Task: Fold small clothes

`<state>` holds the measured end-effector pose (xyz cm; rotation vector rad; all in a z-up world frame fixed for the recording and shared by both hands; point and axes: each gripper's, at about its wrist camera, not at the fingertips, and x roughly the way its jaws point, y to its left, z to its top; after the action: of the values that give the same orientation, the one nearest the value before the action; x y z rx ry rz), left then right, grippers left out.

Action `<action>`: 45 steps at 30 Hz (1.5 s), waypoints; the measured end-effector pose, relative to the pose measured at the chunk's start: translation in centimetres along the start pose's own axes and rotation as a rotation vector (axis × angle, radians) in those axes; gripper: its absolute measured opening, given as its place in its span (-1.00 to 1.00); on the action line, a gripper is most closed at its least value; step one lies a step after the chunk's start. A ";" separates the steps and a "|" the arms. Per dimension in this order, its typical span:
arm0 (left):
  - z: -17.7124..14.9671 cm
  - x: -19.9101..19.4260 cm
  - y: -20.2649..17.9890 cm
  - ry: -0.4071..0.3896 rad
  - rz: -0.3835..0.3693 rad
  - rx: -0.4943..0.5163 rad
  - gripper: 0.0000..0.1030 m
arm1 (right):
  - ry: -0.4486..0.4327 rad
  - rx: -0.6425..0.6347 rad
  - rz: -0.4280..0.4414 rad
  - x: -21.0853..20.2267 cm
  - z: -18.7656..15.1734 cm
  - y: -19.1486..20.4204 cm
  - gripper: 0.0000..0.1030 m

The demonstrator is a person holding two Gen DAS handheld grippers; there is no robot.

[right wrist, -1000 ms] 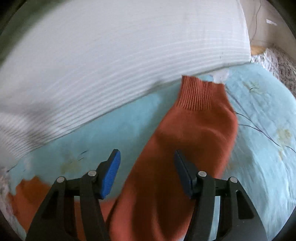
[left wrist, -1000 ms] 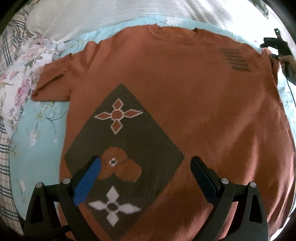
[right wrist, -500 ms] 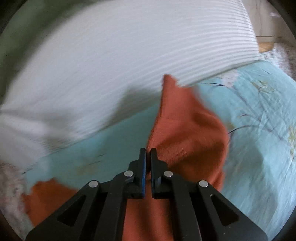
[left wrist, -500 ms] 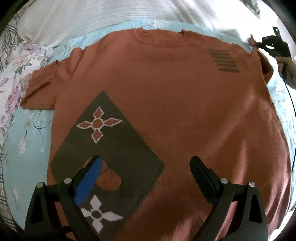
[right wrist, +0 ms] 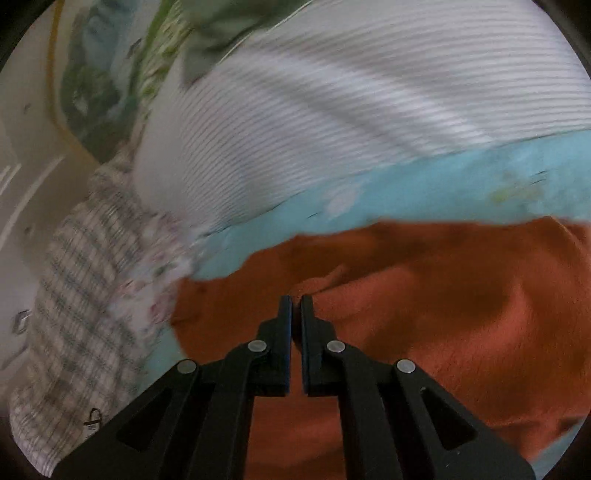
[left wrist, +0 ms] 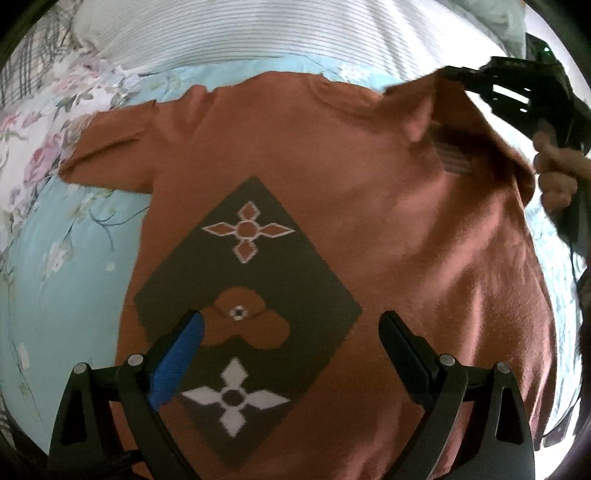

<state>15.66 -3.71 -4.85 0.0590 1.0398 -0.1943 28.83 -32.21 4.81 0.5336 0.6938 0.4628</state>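
Observation:
A rust-orange sweater [left wrist: 369, 206] with a dark diamond pattern [left wrist: 251, 295] lies flat on a light blue floral bedsheet [left wrist: 66, 266]. My left gripper [left wrist: 291, 332] is open and hovers above the sweater's lower part. My right gripper [right wrist: 296, 301] is shut on the sweater's right sleeve [right wrist: 424, 295] and holds it lifted over the sweater's body. In the left wrist view the right gripper [left wrist: 450, 74] is at the upper right with the sleeve [left wrist: 461, 122] hanging from it. The left sleeve [left wrist: 118, 147] lies spread out to the left.
A white striped pillow [left wrist: 280, 29] lies along the far edge of the bed, also in the right wrist view [right wrist: 369, 110]. A plaid cloth [right wrist: 74, 295] and floral fabric [left wrist: 33, 129] lie at the left. Green fabric [right wrist: 110, 74] is beyond the pillow.
My right gripper closed on the right sleeve, lifted it and carried it inward over the sweater's body. The left gripper stayed open above the lower part and shifted only slightly.

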 end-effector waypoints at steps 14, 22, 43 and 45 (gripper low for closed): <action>3.0 2.7 5.2 0.017 -0.180 -0.169 0.86 | 0.344 -0.050 0.065 8.9 -10.0 3.2 -0.18; 10.7 10.0 5.8 0.087 -0.336 -0.291 0.84 | 0.205 0.033 0.033 2.4 -10.1 0.9 -0.02; 15.0 7.0 8.9 -0.171 -0.111 -0.147 -0.97 | 0.003 0.094 -0.037 -6.2 -11.4 1.1 -0.02; 15.6 7.4 10.3 -0.176 -0.029 -0.156 -0.98 | -0.013 0.097 -0.077 -6.9 -11.4 0.3 -0.02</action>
<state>34.52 3.19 -3.78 -0.1128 0.8780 -0.1414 16.10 -32.43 0.91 0.5989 0.7247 0.3550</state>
